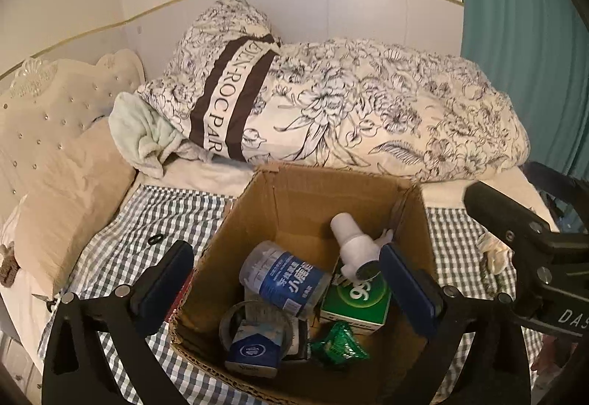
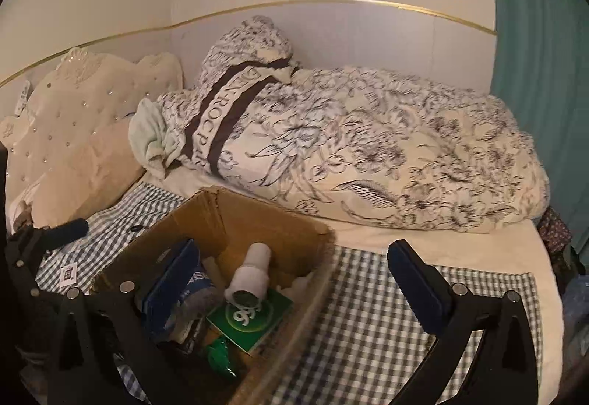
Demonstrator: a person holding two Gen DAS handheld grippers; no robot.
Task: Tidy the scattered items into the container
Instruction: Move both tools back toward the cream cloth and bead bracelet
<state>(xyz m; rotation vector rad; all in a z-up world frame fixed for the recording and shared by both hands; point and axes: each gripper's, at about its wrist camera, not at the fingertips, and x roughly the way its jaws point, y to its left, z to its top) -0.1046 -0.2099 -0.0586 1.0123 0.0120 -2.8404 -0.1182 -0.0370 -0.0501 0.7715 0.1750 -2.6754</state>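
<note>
Cardboard box (image 1: pixel 294 206) sits on the gingham cloth (image 1: pixel 121 239) near the bed's front edge — water bottle (image 1: pixel 283 276), white plastic fitting (image 1: pixel 353 243), green carton (image 1: pixel 357 298), green foil sachet (image 1: pixel 340 340), tape roll (image 1: pixel 235 320) and blue pack (image 1: pixel 252 353) inside. Left tongs (image 1: pixel 291 280) spread wide over the box, pinching nothing; right tongs (image 2: pixel 291 280) likewise spread and empty. Judgement: contents light. The bottle is thin-walled and slick — take it mid-body; the carton is stiff, so take it by its flat faces.

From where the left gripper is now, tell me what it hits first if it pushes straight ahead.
Most likely the contents of the cardboard box: the open left gripper holds nothing and points down into it, roughly at the water bottle and white plastic fitting. Depth is unclear, so which comes first is uncertain.
</note>
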